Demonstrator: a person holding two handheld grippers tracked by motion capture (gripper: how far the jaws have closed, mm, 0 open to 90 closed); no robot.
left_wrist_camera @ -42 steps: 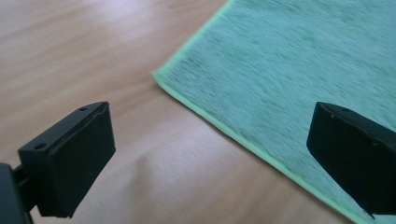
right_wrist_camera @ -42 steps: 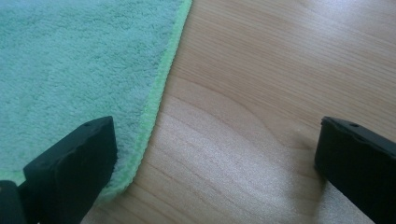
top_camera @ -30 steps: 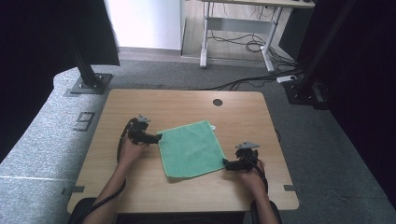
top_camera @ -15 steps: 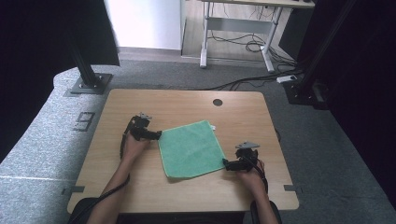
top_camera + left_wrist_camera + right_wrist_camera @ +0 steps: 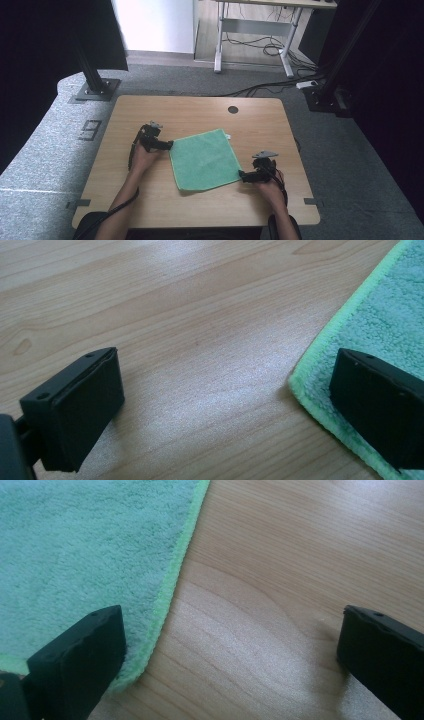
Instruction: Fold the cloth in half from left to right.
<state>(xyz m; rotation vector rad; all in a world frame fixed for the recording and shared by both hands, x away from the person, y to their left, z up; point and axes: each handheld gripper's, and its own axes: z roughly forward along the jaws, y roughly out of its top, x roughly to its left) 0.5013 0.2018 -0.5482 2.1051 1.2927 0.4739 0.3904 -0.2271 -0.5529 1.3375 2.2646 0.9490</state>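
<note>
Since the earlier frames the left gripper (image 5: 161, 144) has slid in toward the green cloth (image 5: 205, 159), going from just off its left edge to the upper-left corner, while the right gripper (image 5: 248, 175) has kept its place at the lower-right corner. Both sets of jaws stand wide apart and hold nothing. In the left gripper view the cloth's corner (image 5: 372, 347) lies under one jaw, with bare wooden table (image 5: 190, 330) beneath the other, so the hem runs between the two jaws; in the right gripper view the arrangement is mirrored, one jaw over the cloth (image 5: 85, 545) and the other over bare wood (image 5: 280, 570). Each hand is thus nearest its own corner, and the two corners sit on one diagonal of the cloth (the likely next move, I judge, is a pinch at both corners at once). That cloth lies flat and unfolded near the middle of the table (image 5: 200, 107), turned slightly askew to the edges. It is a fluffy teal square with a brighter stitched green border, and a small tag shows at its far right corner.
</note>
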